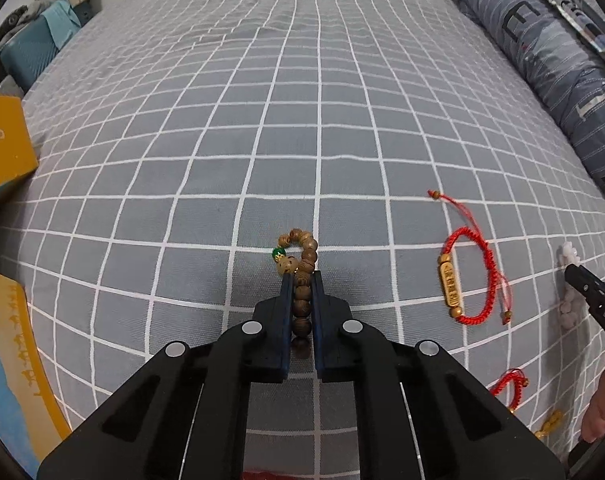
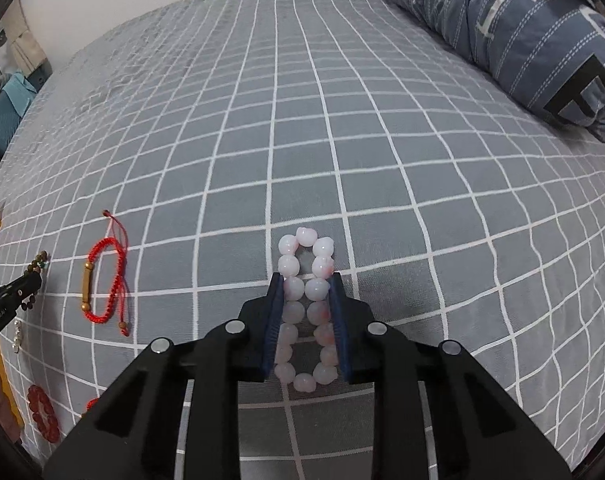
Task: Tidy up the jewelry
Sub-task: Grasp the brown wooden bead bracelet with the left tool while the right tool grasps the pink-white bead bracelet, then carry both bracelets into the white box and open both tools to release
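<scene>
Wooden bead bracelet point(image 1: 302, 280) sits centre-low in the left wrist view, pinched flat between the left gripper point(image 1: 301, 276) pads, jaws nearly together; round brown grained beads, one green bead and a pale carved one curl past the tips. Pink bead bracelet point(image 2: 306, 308), glossy translucent spheres, squeezed into a long oval by the right gripper point(image 2: 305, 280), jaws partly closed on it, centre-low in the right wrist view; red braided cord bracelet point(image 1: 468, 280) with a gold bar lies at right on the grey checked bedsheet point(image 1: 262, 120); yellow box point(image 1: 4, 140) at left edge.
</scene>
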`<state>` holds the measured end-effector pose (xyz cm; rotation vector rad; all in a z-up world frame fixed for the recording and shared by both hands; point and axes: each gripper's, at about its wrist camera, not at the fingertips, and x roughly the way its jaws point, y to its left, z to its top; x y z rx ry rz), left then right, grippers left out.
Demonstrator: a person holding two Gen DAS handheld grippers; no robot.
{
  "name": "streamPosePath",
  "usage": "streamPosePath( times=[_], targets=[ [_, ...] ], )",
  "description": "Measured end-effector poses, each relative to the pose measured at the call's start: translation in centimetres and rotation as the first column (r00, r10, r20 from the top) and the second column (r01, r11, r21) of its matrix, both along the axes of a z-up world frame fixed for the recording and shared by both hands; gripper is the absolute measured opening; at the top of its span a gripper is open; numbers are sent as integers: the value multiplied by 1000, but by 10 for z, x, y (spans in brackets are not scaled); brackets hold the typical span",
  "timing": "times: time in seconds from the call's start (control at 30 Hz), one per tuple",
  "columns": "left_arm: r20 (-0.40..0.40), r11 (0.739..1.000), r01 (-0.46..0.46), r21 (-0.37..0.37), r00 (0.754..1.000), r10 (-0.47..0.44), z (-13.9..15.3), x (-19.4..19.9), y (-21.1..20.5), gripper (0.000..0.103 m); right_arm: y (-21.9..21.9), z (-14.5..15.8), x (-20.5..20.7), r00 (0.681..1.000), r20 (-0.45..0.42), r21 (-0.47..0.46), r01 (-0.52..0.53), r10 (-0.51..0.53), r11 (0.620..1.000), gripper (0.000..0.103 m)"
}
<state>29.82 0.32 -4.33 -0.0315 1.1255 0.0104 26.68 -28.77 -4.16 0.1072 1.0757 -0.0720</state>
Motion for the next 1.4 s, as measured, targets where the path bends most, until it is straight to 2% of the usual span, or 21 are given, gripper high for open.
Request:
streamPosePath(
  times=[0.27, 0.5, 0.57, 0.67, 0.73, 1.2, 1.4],
  targets=[
    [107, 1000, -6, 8, 994, 5, 28, -22, -8, 8, 3, 20, -9, 996, 94, -18, -2, 4, 1000, 22],
    [215, 1000, 18, -9, 977, -16, 52, -46, -14, 8, 9, 35, -14, 983, 183, -40, -2, 9, 999, 22],
    [255, 1000, 27, 7, 967, -28, 58, -55, -18, 8, 9, 38, -16, 980, 201, -50, -4, 14, 999, 12],
    [284, 999, 48, 2, 958, -47, 64, -57, -21, 8, 11, 43, -18, 973, 229, -67, -3, 18, 998, 12],
    [295, 999, 53, 10, 954, -54, 64, -49, -17, 8, 12, 44, -17, 971, 237, -70, -7, 24, 998, 12],
    [329, 999, 44, 6, 943, -43, 76, -58, -17, 8, 15, 58, -27, 958, 284, -58, -15, 31, 998, 12],
    [341, 1000, 26, 7, 940, -27, 84, -64, -13, 8, 23, 74, -34, 949, 314, -61, -16, 35, 998, 12]
  ],
)
